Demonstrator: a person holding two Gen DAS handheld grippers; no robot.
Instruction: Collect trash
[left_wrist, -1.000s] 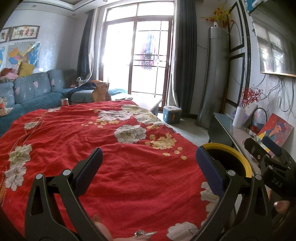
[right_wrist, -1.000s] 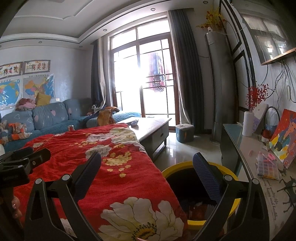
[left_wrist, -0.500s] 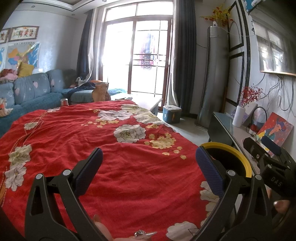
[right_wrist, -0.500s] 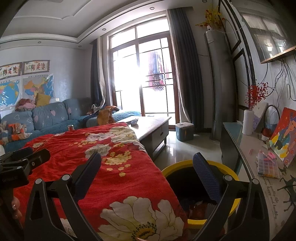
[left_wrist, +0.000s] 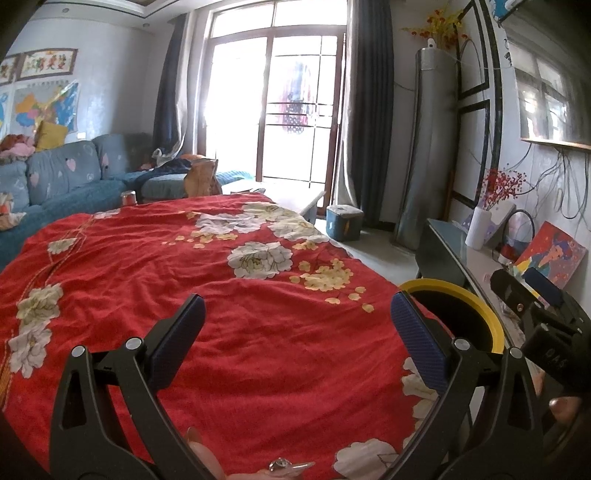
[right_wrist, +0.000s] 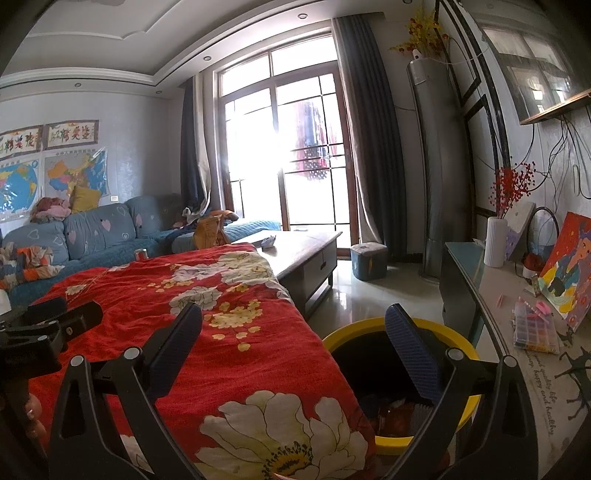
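Observation:
A yellow-rimmed black trash bin stands on the floor at the right edge of the red flowered cloth; some trash lies in its bottom. My right gripper is open and empty, above the cloth's edge and the bin. My left gripper is open and empty over the red cloth; the bin shows at its right. A small can stands at the cloth's far edge. Each gripper shows in the other's view.
A blue sofa runs along the left wall. A wooden coffee table with a crumpled paper lies beyond the cloth. A low TV bench with a vase, a painting and a bead box lines the right. A blue stool stands by the window.
Both views shift very slightly; the grippers stay open and nothing on the cloth or in the bin has moved.

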